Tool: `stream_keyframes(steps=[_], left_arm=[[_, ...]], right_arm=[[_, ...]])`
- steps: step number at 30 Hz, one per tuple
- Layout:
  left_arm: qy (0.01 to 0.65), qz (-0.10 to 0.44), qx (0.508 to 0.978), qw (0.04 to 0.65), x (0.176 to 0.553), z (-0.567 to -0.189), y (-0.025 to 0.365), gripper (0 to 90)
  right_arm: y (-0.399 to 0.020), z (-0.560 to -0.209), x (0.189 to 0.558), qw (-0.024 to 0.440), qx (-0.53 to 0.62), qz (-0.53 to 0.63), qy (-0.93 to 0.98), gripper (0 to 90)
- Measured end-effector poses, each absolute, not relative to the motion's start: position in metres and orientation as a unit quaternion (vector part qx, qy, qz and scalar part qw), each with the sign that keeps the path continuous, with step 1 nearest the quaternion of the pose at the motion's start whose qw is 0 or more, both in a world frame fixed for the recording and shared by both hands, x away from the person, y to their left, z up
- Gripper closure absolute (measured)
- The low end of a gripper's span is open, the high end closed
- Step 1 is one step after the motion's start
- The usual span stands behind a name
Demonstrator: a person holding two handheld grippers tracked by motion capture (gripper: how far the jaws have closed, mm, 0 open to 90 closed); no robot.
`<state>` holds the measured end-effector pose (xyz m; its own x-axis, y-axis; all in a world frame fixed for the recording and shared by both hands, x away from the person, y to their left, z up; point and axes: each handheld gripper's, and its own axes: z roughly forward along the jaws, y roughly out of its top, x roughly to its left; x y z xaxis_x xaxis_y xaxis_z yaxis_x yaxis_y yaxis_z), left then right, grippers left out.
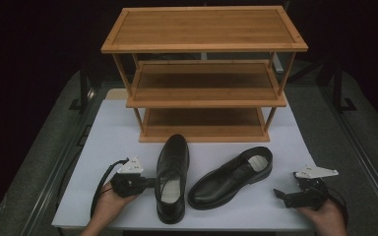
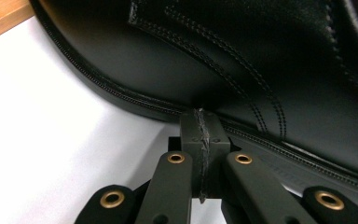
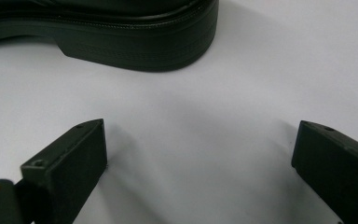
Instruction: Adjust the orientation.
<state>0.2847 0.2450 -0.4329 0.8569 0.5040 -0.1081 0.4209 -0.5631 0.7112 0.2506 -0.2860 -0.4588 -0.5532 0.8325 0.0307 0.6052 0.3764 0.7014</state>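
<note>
While the three-shelf bamboo rack sits at the far edge of the white table, two black leather dress shoes are parked in front of it. The left shoe runs toe-toward-the-rack, heel almost at the near edge, roughly mid-table. The right shoe lies at an angle just beside it, toe pointing toward the near edge, heel aimed at the far right corner, pale insole showing.

The left gripper, held in the left hand, is at the near-left part of the table with its jaws pressed flat together, nothing between them. In the left gripper view their tips sit right up against the side of the left shoe, at the stitched welt. Can't say for sure they touch, but it looks like it.

The right gripper, in the right hand, hangs near the near-right corner with jaws spread wide and empty. The right gripper view shows the right shoe's heel ahead, apart from them.
</note>
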Motion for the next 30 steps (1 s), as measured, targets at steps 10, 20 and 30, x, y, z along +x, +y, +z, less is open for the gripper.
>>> stream_keyframes(steps=[10,20,30], left_arm=[[0.269,0.073,0.886,0.371,0.283,-0.43,0.258,69.0],[0.31,0.113,0.879,0.343,0.278,-0.426,0.293,18.4],[0.349,0.139,0.872,0.314,0.262,-0.44,0.321,0.4]], right_arm=[[-0.286,-0.459,0.251,0.166,0.442,0.343,0.812,2.8],[-0.286,-0.459,0.25,0.168,0.441,0.34,0.813,2.8],[-0.286,-0.459,0.25,0.167,0.441,0.34,0.813,2.6]])
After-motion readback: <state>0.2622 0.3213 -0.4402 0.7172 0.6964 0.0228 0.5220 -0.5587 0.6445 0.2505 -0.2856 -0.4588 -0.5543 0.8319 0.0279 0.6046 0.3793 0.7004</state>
